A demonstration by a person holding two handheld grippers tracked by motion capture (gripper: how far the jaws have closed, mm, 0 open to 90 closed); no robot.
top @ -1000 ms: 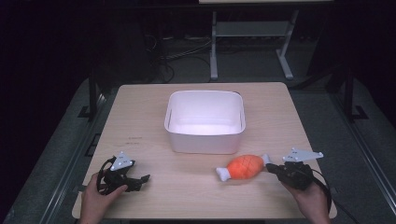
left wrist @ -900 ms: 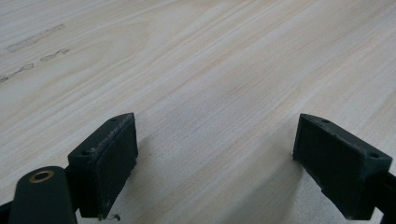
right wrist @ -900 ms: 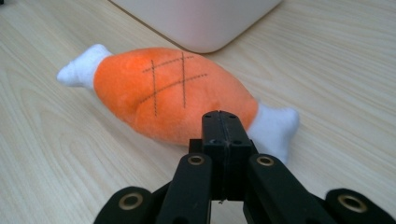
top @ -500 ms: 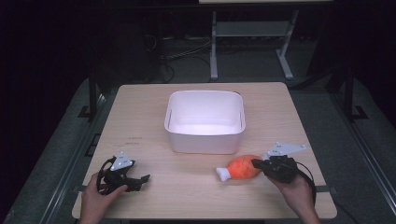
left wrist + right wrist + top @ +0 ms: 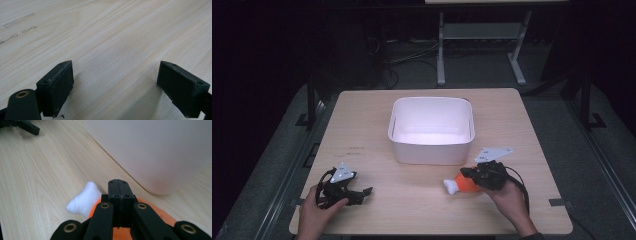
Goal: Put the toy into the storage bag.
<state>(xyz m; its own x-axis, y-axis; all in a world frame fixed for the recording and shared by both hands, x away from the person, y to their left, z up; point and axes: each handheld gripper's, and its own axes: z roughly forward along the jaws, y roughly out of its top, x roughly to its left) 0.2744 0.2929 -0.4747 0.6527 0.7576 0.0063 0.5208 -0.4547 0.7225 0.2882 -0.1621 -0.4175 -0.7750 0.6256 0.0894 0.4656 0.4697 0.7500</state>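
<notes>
A pale wooden table point(image 5: 412, 205) with fine straight grain and a matt, smooth finish. On it, a white plastic bin point(image 5: 432, 150) with smooth, softly satin walls. A plush toy point(image 5: 86, 200) of soft cloth: fuzzy white at one end, orange fleece at the other. The left gripper point(image 5: 115, 85) has matt black pads point(image 5: 60, 85), slightly rough and scuffed at the edges. The right gripper point(image 5: 120, 187) is matt black plastic with small brass-coloured metal rivets; a flat grey matt plate point(image 5: 493, 153) sits on top.
</notes>
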